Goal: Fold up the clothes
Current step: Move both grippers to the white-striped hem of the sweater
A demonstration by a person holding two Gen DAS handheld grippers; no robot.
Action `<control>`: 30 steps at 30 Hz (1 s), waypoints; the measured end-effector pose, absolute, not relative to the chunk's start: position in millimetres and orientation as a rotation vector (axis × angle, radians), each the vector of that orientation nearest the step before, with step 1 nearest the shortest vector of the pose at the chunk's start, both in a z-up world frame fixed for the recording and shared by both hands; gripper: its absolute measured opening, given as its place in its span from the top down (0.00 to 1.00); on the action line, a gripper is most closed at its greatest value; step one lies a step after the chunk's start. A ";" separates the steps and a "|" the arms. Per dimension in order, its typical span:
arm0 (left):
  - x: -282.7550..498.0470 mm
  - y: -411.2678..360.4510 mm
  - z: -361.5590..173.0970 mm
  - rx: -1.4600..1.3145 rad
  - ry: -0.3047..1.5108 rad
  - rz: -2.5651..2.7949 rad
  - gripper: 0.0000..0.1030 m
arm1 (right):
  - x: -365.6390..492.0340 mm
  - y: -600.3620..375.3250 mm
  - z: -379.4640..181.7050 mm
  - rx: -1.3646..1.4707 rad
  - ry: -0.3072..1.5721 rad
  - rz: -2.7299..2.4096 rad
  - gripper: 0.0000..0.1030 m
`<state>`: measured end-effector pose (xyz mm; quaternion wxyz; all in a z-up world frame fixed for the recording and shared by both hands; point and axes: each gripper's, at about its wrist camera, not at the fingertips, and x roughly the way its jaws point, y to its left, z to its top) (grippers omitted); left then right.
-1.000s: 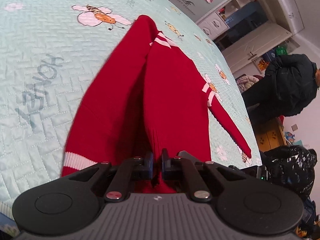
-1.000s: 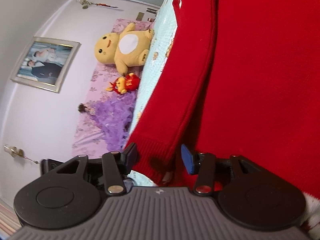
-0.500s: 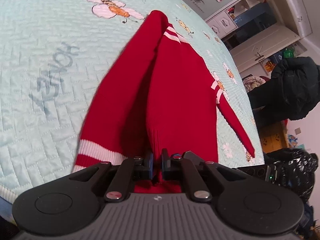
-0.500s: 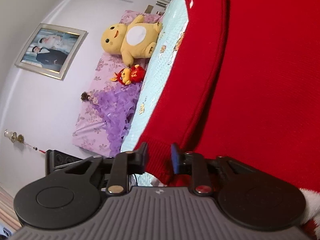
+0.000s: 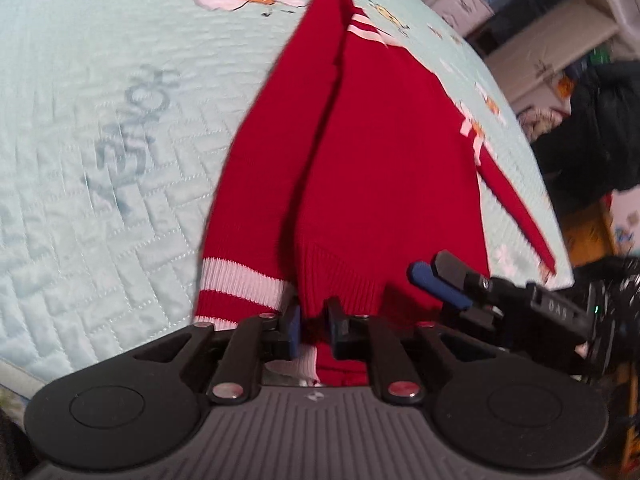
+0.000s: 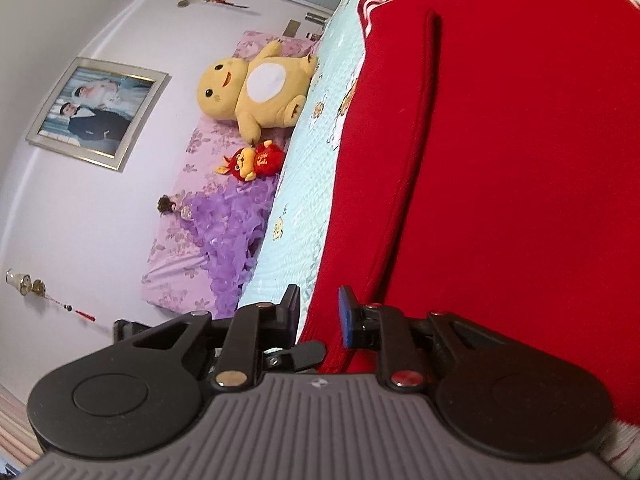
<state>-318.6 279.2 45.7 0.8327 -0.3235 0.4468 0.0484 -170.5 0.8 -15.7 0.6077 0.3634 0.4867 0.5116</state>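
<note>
Item: one red sweater (image 5: pixel 384 168) with white stripes, spread on the pale blue quilt (image 5: pixel 100 120), its long axis running straight away from my left gripper (image 5: pixel 314 322), hem nearest my fingers and collar at the far end. The left-hand side had been laid over onto the body, with a sleeve cuff of ribbed knit lying at the hem edge between my left fingers. State of the left gripper: parted a little, the cuff sitting in the gap; whether the pads pressed the knit or merely flanked it I could not tell, though the gap looked wider than the cloth. The other sleeve (image 5: pixel 516 208) ran out flat to the right of my left fingers, unfolded, well apart from them. My right gripper (image 6: pixel 319 312) was at the same hem end, just right of the left one, and was also visible from the left camera (image 5: pixel 438 280). State: fingers spread, the sweater's (image 6: pixel 520 160) folded edge lying between them and extending forward, not clamped. Beyond, left of my right fingers: a yellow plush toy (image 6: pixel 256 88) and a small red one (image 6: pixel 256 160) on a purple sheet. Judgement: the outstretched sleeve lay on the right gripper's side, so that hand was the nearer to it.
</note>
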 end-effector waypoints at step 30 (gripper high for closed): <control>-14.3 412.7 45.3 -0.798 0.552 -0.039 0.59 | 61.3 89.7 33.0 0.792 0.864 0.776 0.55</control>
